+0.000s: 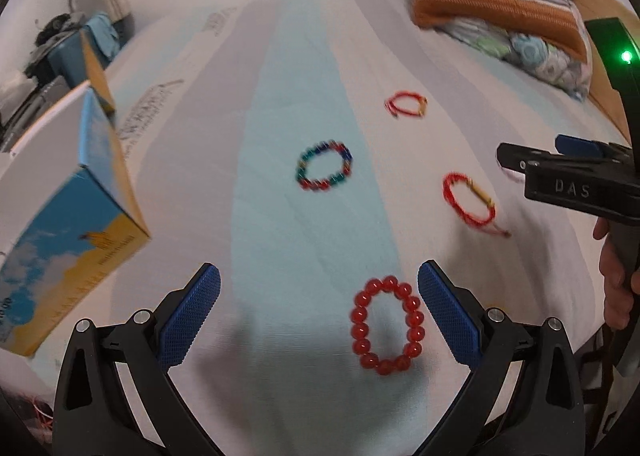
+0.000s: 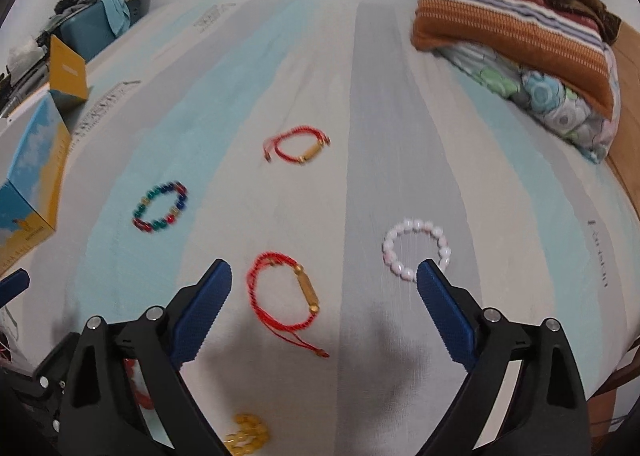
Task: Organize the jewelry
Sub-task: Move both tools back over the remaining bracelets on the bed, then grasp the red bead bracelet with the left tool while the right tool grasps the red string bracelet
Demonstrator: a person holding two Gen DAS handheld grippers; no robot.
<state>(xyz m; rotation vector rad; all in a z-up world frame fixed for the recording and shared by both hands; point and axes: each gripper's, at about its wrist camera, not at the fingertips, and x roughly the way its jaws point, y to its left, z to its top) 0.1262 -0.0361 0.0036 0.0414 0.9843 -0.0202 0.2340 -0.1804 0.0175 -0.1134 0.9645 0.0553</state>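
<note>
Several bracelets lie on a striped bed sheet (image 1: pixel 280 96). My left gripper (image 1: pixel 320 296) is open and empty, with a red bead bracelet (image 1: pixel 387 325) just inside its right finger. A multicoloured bead bracelet (image 1: pixel 325 166) lies further ahead. A red cord bracelet with a gold tube (image 2: pixel 285 296) lies between the open fingers of my right gripper (image 2: pixel 324 288). A second red cord bracelet (image 2: pixel 297 145) lies beyond it. A pale pink bead bracelet (image 2: pixel 416 248) touches the right finger's tip. A yellow bead bracelet (image 2: pixel 246 434) lies below the gripper. The right gripper also shows in the left wrist view (image 1: pixel 520 166).
An open blue and yellow box (image 1: pixel 68 216) stands at the left on the bed, also in the right wrist view (image 2: pixel 32 184). Folded blankets and pillows (image 2: pixel 520 36) are stacked at the far right. A teal case and clutter (image 2: pixel 88 24) stand beyond the bed's far left.
</note>
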